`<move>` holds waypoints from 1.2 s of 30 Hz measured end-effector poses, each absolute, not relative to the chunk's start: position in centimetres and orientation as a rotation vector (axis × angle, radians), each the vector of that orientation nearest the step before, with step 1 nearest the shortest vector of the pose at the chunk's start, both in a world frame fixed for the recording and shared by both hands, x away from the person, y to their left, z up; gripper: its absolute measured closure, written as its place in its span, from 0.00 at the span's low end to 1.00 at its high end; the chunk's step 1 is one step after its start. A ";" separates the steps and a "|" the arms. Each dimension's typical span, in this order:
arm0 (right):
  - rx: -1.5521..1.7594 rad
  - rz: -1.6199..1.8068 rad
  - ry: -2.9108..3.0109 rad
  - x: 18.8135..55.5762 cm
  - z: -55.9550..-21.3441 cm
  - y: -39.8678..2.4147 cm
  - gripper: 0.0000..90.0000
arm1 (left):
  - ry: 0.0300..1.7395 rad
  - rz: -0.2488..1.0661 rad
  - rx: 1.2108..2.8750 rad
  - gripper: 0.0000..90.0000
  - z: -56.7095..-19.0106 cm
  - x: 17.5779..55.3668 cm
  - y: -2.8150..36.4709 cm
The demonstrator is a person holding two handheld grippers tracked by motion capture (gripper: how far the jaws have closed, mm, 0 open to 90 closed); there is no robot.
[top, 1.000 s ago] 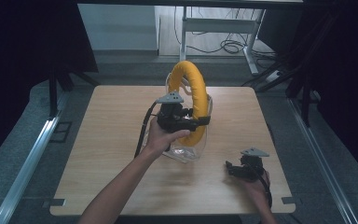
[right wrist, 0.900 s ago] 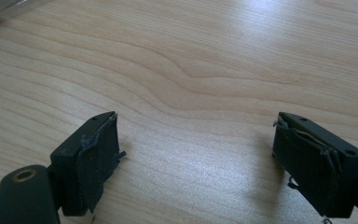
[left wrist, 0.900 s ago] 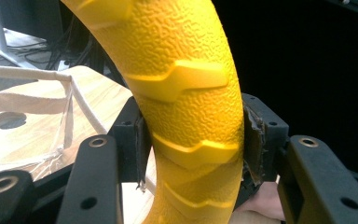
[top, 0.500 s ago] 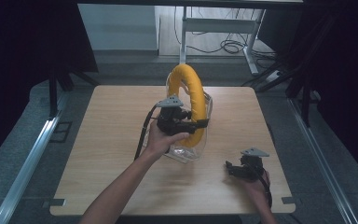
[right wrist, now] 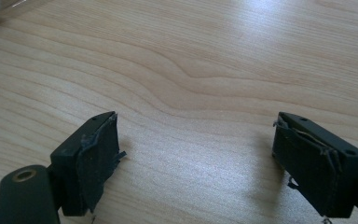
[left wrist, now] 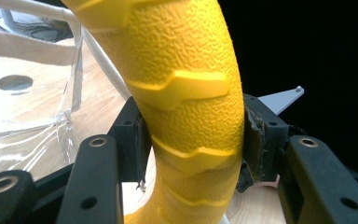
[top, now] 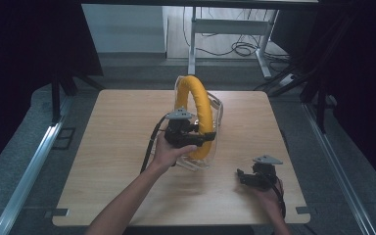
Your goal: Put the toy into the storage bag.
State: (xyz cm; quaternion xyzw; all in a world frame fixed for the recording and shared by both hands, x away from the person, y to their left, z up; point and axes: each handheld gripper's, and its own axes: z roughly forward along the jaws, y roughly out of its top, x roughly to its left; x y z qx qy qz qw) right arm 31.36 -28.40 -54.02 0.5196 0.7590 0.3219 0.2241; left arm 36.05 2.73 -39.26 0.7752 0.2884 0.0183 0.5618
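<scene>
Left gripper (left wrist: 191, 140): pads clamped on both sides of yellow ring (left wrist: 186, 93), textured, with raised chevron ribs. Ring (top: 198, 115) held upright on edge, partly inside clear plastic bag (top: 210, 147), near centre of wooden table (top: 117, 147); bag film and white drawstring (left wrist: 28, 46) visible beside jaws. Right gripper (right wrist: 196, 158): jaws wide apart, nothing between pads, bare wood beneath. Right gripper (top: 245, 177) low over table near right front corner, well apart from ring.

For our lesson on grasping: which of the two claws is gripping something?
The left claw: its pads press both sides of the yellow ring. The right claw stands open above bare table.
</scene>
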 end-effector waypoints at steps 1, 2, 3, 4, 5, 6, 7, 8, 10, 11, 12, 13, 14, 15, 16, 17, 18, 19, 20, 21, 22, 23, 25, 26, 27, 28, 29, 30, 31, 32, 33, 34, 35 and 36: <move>1.434 0.888 2.095 31.4 -54.0 -28.4 0.16 | 0.679 0.046 1.827 0.55 -39.3 36.0 2.7; 1.434 0.888 2.094 31.4 -54.0 -28.4 0.16 | 0.679 0.045 1.826 0.55 -39.4 36.0 2.7; 1.434 0.888 2.095 31.4 -54.0 -28.4 0.16 | 0.681 0.043 1.822 0.55 -39.4 36.0 2.7; 1.433 0.888 2.094 31.4 -54.0 -28.4 0.16 | 0.682 0.041 1.821 0.55 -39.4 36.0 2.7; 1.433 0.887 2.094 31.4 -54.0 -28.4 0.16 | 0.682 0.042 1.824 0.55 -39.5 36.0 2.8; 1.433 0.887 2.094 31.4 -54.0 -28.4 0.16 | 0.685 0.039 1.822 0.55 -39.5 36.0 2.8; 1.433 0.887 2.094 31.4 -54.0 -28.4 0.16 | 0.689 0.039 1.821 0.54 -39.6 36.0 2.8; 1.433 0.890 2.094 31.4 -54.0 -28.4 0.16 | 0.692 0.042 1.820 0.54 -39.6 35.9 2.8; 1.433 0.887 2.094 31.4 -54.0 -28.4 0.16 | 0.698 0.052 1.826 0.54 -39.5 35.9 2.8; 1.433 0.888 2.094 31.4 -54.0 -28.4 0.16 | 0.699 0.064 1.827 0.54 -39.5 35.8 2.7; 1.433 0.887 2.095 31.4 -54.0 -28.4 0.16 | 0.697 0.077 1.832 0.53 -39.4 35.7 2.7; 1.433 0.889 2.094 31.4 -54.0 -28.4 0.16 | 0.696 0.099 1.842 0.52 -39.4 35.6 2.6; 1.433 0.887 2.095 31.4 -54.0 -28.4 0.16 | 0.699 0.126 1.856 0.49 -39.3 35.5 2.5; 1.432 0.887 2.095 31.4 -54.0 -28.4 0.16 | 0.699 0.145 1.865 0.45 -39.2 35.5 2.4; 1.433 0.887 2.095 31.4 -54.0 -28.4 0.16 | 0.700 0.149 1.869 0.43 -39.1 35.4 2.4; 1.432 0.887 2.095 31.4 -54.0 -28.4 0.16 | 0.701 0.145 1.868 0.41 -39.1 35.4 2.4; 1.432 0.886 2.095 31.4 -54.0 -28.4 0.16 | 0.703 0.139 1.868 0.40 -39.1 35.5 2.4; 1.432 0.886 2.096 31.4 -54.0 -28.4 0.16 | 0.705 0.136 1.869 0.39 -39.1 35.5 2.5; 1.432 0.886 2.096 31.4 -54.0 -28.4 0.16 | 0.708 0.137 1.867 0.37 -39.1 35.4 2.5; 1.432 0.886 2.096 31.4 -54.0 -28.4 0.16 | 0.709 0.134 1.861 0.36 -39.1 35.4 2.6; 1.432 0.886 2.096 31.4 -54.0 -28.4 0.16 | 0.707 0.130 1.854 0.35 -39.1 35.4 2.7; 1.432 0.886 2.096 31.4 -54.0 -28.4 0.16 | 0.709 0.124 1.845 0.34 -39.0 35.3 2.9; 1.432 0.886 2.096 31.4 -54.0 -28.4 0.16 | 0.704 0.117 1.838 0.34 -39.0 35.3 3.0; 1.431 0.886 2.096 31.4 -54.0 -28.4 0.16 | 0.705 0.117 1.836 0.33 -38.9 35.2 3.2; 1.432 0.886 2.096 31.4 -54.0 -28.4 0.16 | 0.702 0.116 1.834 0.33 -38.9 35.1 3.3; 1.431 0.885 2.097 31.4 -54.0 -28.4 0.16 | 0.701 0.115 1.830 0.33 -38.9 35.0 3.4; 1.432 0.885 2.097 31.4 -54.0 -28.4 0.16 | 0.699 0.115 1.828 0.33 -38.8 34.9 3.5; 1.431 0.885 2.097 31.4 -54.0 -28.4 0.16 | 0.697 0.117 1.826 0.33 -38.8 34.8 3.7; 1.431 0.885 2.097 31.4 -54.0 -28.4 0.16 | 0.695 0.119 1.822 0.33 -38.7 34.6 4.0; 1.431 0.885 2.097 31.4 -54.0 -28.4 0.16 | 0.692 0.118 1.818 0.33 -38.6 34.5 4.2; 1.431 0.885 2.097 31.4 -54.0 -28.4 0.16 | 0.693 0.113 1.816 0.33 -38.5 34.4 4.3; 1.431 0.885 2.097 31.4 -54.0 -28.4 0.16 | 0.691 0.116 1.813 0.33 -38.4 34.3 4.6; 1.430 0.885 2.097 31.4 -54.0 -28.4 0.16 | 0.691 0.118 1.808 0.33 -38.4 34.1 4.9; 1.430 0.884 2.097 31.4 -54.0 -28.4 0.16 | 0.691 0.120 1.802 0.33 -38.3 34.0 5.1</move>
